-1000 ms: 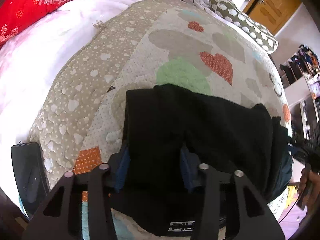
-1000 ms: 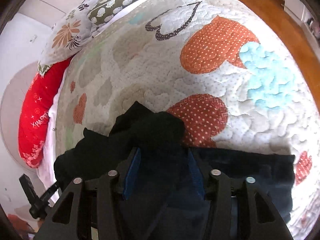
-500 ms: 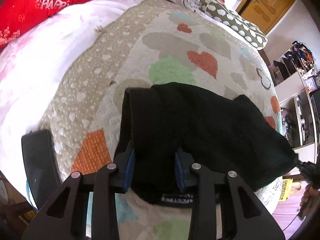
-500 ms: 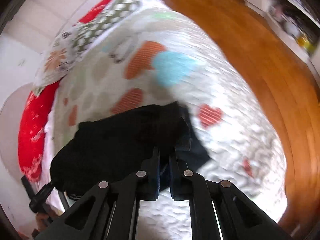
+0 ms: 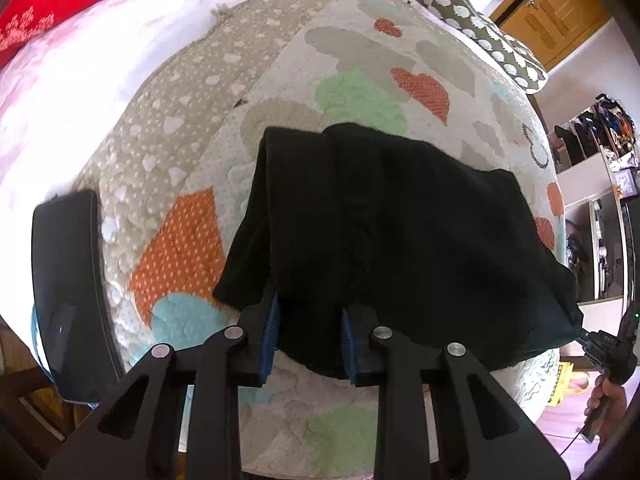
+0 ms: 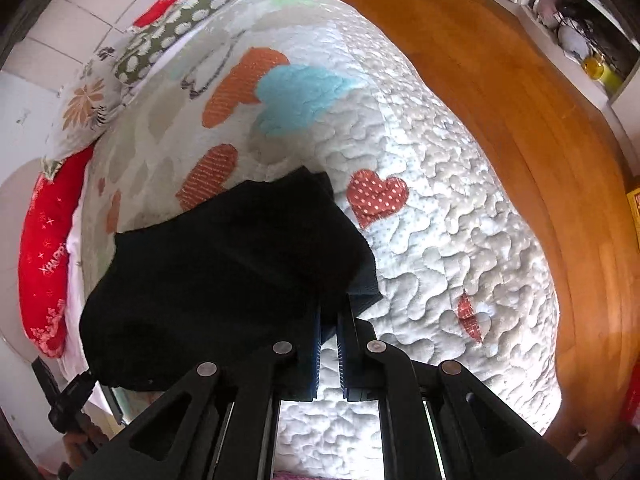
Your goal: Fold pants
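The black pants (image 5: 384, 232) hang folded in a bundle above the heart-patterned quilt (image 5: 352, 92). My left gripper (image 5: 307, 322) is shut on a thick wad of the pants at their near left edge. My right gripper (image 6: 329, 334) is shut on a thin dark edge of the pants (image 6: 224, 276) at their right corner, jaws almost touching. The right gripper also shows at the far right of the left wrist view (image 5: 612, 356), and the left one at the lower left of the right wrist view (image 6: 68, 404).
A black phone-like slab (image 5: 66, 292) lies at the quilt's left edge. A red pillow (image 6: 44, 252), a floral pillow (image 6: 84, 108) and a green dotted bolster (image 6: 180, 20) lie at the head. Wooden floor (image 6: 520, 92) and shelves (image 6: 576, 16) are to the right.
Both grippers pulled back toward the bed's near edge with the pants. The right gripper closed from wide to nearly shut on the fabric edge. The pants went from spread to a compact fold.
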### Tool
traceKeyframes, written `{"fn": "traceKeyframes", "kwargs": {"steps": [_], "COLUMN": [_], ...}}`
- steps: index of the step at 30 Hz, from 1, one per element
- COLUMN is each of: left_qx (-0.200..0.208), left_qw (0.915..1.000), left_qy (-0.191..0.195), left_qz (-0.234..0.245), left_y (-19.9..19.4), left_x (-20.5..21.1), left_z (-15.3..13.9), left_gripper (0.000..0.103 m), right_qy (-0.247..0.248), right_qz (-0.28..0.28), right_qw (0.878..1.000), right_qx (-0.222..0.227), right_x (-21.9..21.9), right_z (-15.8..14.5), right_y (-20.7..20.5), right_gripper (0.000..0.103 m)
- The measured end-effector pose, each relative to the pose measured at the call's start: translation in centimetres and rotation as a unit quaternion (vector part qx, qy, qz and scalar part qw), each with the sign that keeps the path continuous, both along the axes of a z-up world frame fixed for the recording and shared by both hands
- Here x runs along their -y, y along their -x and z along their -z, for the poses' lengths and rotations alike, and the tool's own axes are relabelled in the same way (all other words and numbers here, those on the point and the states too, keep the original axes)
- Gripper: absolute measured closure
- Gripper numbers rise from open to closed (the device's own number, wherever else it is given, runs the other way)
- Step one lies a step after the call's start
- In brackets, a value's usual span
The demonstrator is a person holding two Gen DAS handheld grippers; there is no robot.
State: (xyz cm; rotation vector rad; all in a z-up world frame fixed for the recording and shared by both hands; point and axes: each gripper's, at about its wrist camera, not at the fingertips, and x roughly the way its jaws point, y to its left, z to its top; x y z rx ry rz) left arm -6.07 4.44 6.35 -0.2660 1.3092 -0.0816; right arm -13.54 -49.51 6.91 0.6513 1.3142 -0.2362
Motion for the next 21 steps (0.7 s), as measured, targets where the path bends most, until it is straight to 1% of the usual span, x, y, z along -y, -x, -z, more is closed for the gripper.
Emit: {"fn": "traceKeyframes", "kwargs": {"steps": [2, 3, 4, 5, 6, 7, 9, 12, 13, 15, 16, 17, 19, 20, 21], "left_qx": [0.000, 0.000, -0.001, -0.002, -0.002, 0.000, 0.008, 0.014, 0.016, 0.021, 0.024, 0.027, 0.036, 0.039, 0.041], "left_qw": [1.0000, 0.9998, 0.9998, 0.9999, 0.9999, 0.9999, 0.9999, 0.9996, 0.9995, 0.9994, 0.9994, 0.9992, 0.9976, 0.9973, 0.9974], "left_qy": [-0.006, -0.015, -0.016, -0.015, -0.012, -0.012, -0.013, -0.022, -0.022, -0.017, -0.020, -0.025, -0.056, -0.054, -0.036], "left_qz": [0.002, 0.009, 0.009, 0.007, 0.005, 0.004, 0.003, -0.008, -0.014, -0.019, -0.017, -0.014, -0.021, -0.030, -0.047], "left_y": [0.1, 0.1, 0.1, 0.0, 0.0, 0.0, 0.2, 0.5, 0.5, 0.6, 0.6, 0.7, 1.0, 1.2, 1.6], "left_x": [0.1, 0.3, 0.4, 0.4, 0.3, 0.1, -0.2, -1.5, -2.0, -2.6, -2.7, -2.6, -2.7, -3.1, -3.9], "left_z": [0.7, 1.3, 1.4, 1.4, 1.1, 0.7, -0.1, -1.0, -1.2, -1.5, -1.6, -1.8, -2.3, -2.6, -2.8], "left_gripper": [0.079, 0.079, 0.079, 0.078, 0.077, 0.075, 0.070, 0.069, 0.069, 0.069, 0.069, 0.069, 0.069, 0.069, 0.069], "right_qy": [0.004, 0.005, 0.006, 0.011, 0.026, 0.042, 0.063, 0.081, 0.082, 0.059, 0.030, 0.016, -0.003, -0.020, -0.036], "right_qz": [-0.008, -0.007, -0.002, -0.003, -0.012, -0.025, -0.051, -0.102, -0.131, -0.169, -0.207, -0.235, -0.282, -0.297, -0.310], "right_qw": [1.000, 1.000, 1.000, 1.000, 0.999, 0.998, 0.996, 0.991, 0.988, 0.984, 0.978, 0.971, 0.958, 0.952, 0.947], "right_qx": [-0.021, -0.026, -0.024, -0.026, -0.033, -0.037, -0.040, -0.024, -0.011, 0.012, 0.026, 0.031, 0.052, 0.065, 0.073], "right_x": [-0.5, -0.6, -0.5, -0.5, -0.7, -1.0, -1.6, -3.6, -5.0, -7.6, -10.0, -11.8, -15.9, -17.8, -19.4], "right_z": [2.0, 2.5, 2.4, 2.0, 1.3, 0.7, -0.7, -3.3, -4.4, -5.4, -5.7, -5.7, -5.7, -5.5, -5.2], "right_y": [-0.3, -0.4, -0.5, -0.6, -0.7, -0.9, -1.1, -1.8, -2.5, -3.2, -4.2, -4.9, -6.5, -7.2, -7.8], "right_gripper": [0.097, 0.096, 0.094, 0.091, 0.080, 0.067, 0.064, 0.064, 0.064, 0.064, 0.064, 0.064, 0.064, 0.064, 0.064]}}
